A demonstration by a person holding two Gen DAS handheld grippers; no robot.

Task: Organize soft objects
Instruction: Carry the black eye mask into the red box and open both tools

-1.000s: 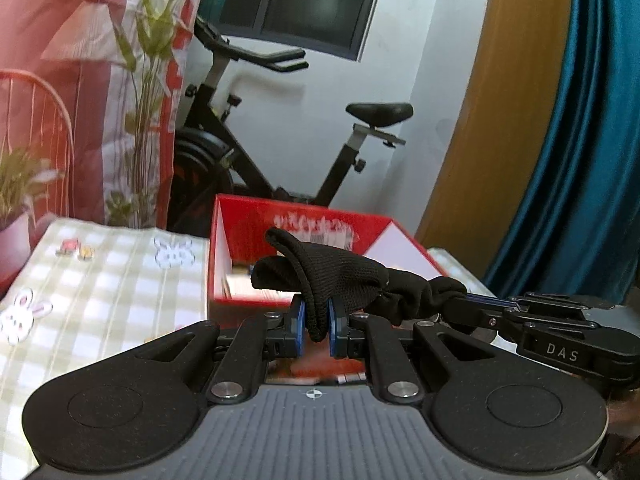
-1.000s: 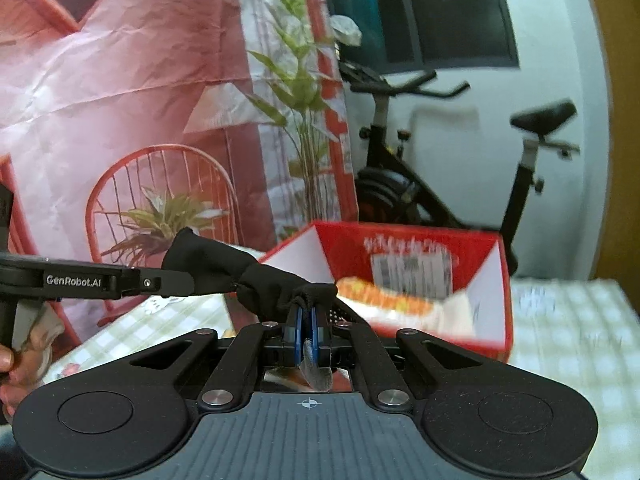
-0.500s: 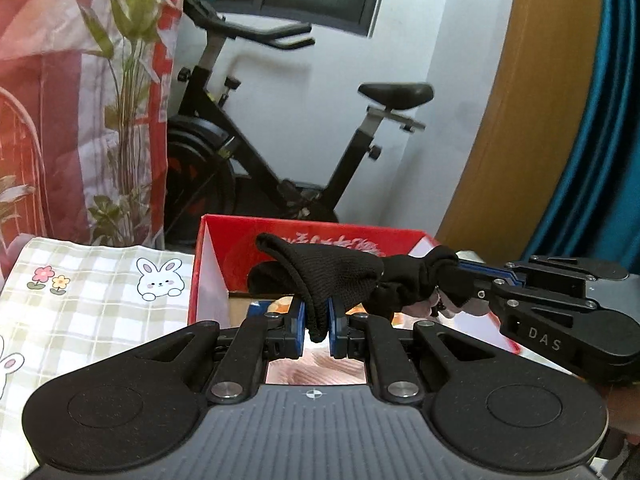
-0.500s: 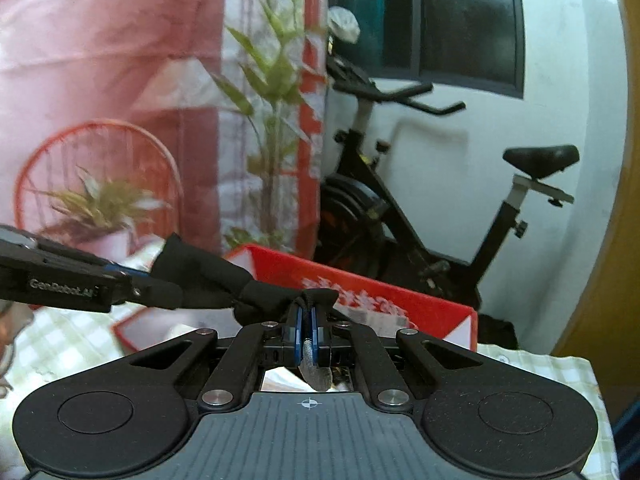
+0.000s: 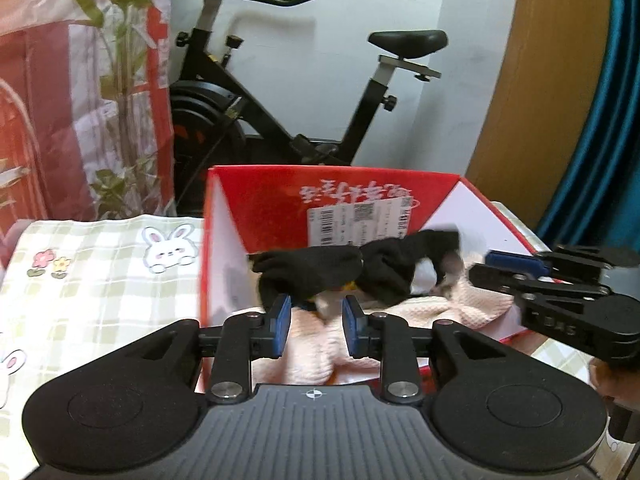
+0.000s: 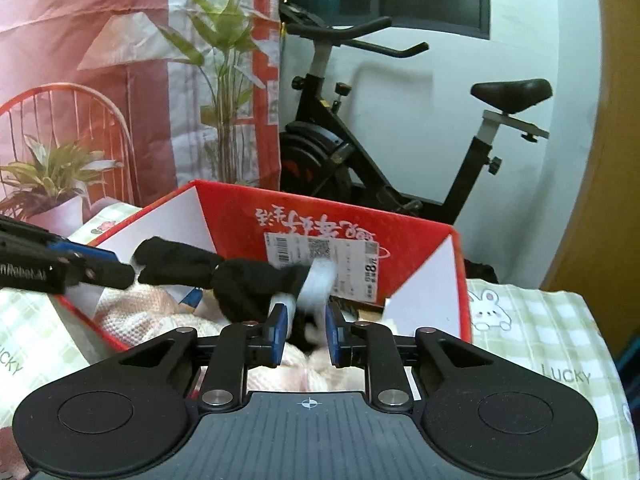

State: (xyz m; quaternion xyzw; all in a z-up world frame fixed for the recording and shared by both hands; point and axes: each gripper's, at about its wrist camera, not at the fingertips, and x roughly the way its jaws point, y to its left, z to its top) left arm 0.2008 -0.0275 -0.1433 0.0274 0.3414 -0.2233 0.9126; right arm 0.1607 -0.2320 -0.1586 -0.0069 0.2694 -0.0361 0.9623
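Fisheye view from the left wrist: the left gripper (image 5: 314, 322) has its jaws opening, its two blue pads standing apart with nothing pressed between them. Just beyond them one black sock (image 5: 344, 270), blurred, hangs over the open top of one red box (image 5: 400, 204), above one pale pink knitted cloth (image 5: 400, 320) lying inside. The right gripper (image 5: 486, 266) reaches in from the right, its tips just beside the sock's far end. The box stands on a table with a checked rabbit-print tablecloth (image 5: 100, 280); one exercise bike (image 5: 288, 92) stands behind. Right wrist view: the right gripper (image 6: 306, 328) is opening too, pads parted, with the sock's (image 6: 240, 280) blurred dark and white end loose between them over the red box (image 6: 420, 240) and pink cloth (image 6: 132, 320). The left gripper (image 6: 128, 272) comes in from the left, tips at the sock's other end, and whether they touch it I cannot tell. The same bike (image 6: 360, 152) and tablecloth (image 6: 540, 340) show.
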